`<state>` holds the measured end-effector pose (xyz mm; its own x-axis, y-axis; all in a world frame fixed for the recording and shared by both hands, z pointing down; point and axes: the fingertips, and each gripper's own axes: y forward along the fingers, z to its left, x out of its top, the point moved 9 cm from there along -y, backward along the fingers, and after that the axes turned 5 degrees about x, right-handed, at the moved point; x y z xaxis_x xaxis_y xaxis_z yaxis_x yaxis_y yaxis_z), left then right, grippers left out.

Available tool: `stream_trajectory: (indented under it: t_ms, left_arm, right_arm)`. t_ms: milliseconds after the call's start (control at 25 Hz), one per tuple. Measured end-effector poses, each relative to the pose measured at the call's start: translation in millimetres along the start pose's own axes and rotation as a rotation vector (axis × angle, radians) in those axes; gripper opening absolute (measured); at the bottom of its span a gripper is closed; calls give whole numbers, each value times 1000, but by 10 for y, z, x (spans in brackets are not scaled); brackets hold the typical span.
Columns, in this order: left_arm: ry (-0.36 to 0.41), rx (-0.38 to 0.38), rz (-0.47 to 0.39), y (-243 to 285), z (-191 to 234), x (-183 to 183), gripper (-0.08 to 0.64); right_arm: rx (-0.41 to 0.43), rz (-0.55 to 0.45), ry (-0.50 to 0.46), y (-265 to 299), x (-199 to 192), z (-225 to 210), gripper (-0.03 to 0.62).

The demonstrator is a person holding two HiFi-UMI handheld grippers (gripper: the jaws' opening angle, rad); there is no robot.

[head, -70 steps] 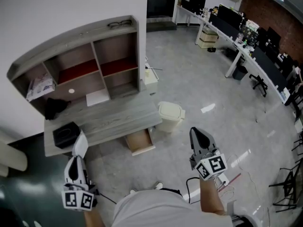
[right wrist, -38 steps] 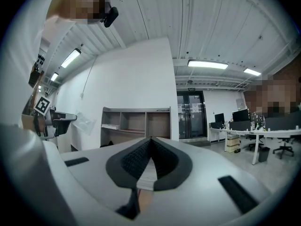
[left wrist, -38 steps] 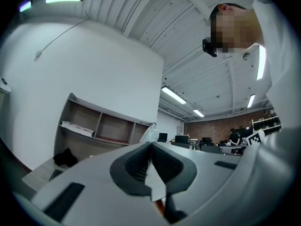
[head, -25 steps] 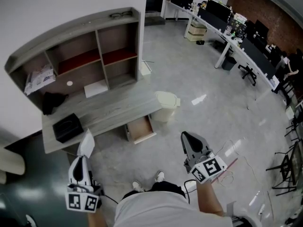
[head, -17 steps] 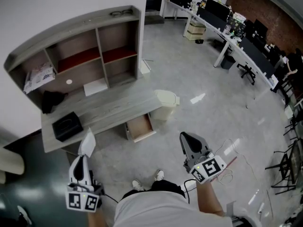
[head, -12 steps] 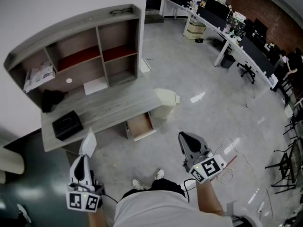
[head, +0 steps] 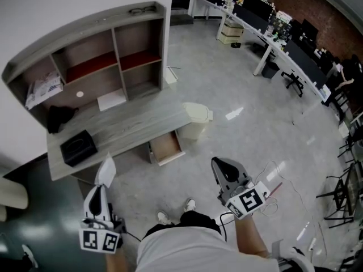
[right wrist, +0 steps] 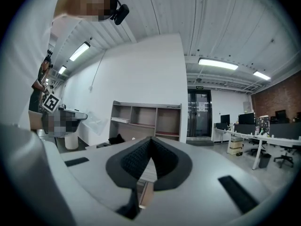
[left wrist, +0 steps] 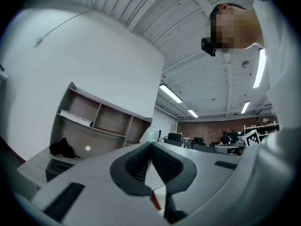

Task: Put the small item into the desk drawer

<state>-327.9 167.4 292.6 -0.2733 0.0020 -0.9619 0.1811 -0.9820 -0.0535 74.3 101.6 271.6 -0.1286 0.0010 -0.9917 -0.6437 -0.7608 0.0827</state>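
Note:
A grey desk [head: 130, 126] with a shelf unit stands at the upper left. Its wooden drawer [head: 166, 145] is pulled open under the desk's right end. My left gripper [head: 101, 185] is low at the left, well short of the desk, and is shut on a small clear plastic packet [head: 106, 170]. That packet [left wrist: 149, 132] sticks out past the closed tips of the left gripper [left wrist: 150, 142]. At the lower centre my right gripper [head: 218, 163] is shut with nothing in it. In the right gripper view, the right gripper [right wrist: 150, 139] points toward the desk.
A black box [head: 78, 146], a dark cloth [head: 57, 117] and a white sheet [head: 111, 100] lie on the desk. A cream bin [head: 195, 119] stands by the desk's right end. The person's shoes [head: 190, 204] are on the grey floor, and thin cables [head: 272, 177] lie to the right.
The desk and drawer have drifted slightly up and left in the head view. Both grippers keep nearly the same pose, and the left one stays shut on the packet.

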Motion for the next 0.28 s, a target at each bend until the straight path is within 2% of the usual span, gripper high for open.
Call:
stream_trajectory:
  t_ms: [280]
  left_arm:
    - [2, -11, -3, -17, 6, -20, 20]
  right_arm:
    - [-1, 3, -4, -40, -30, 39, 21]
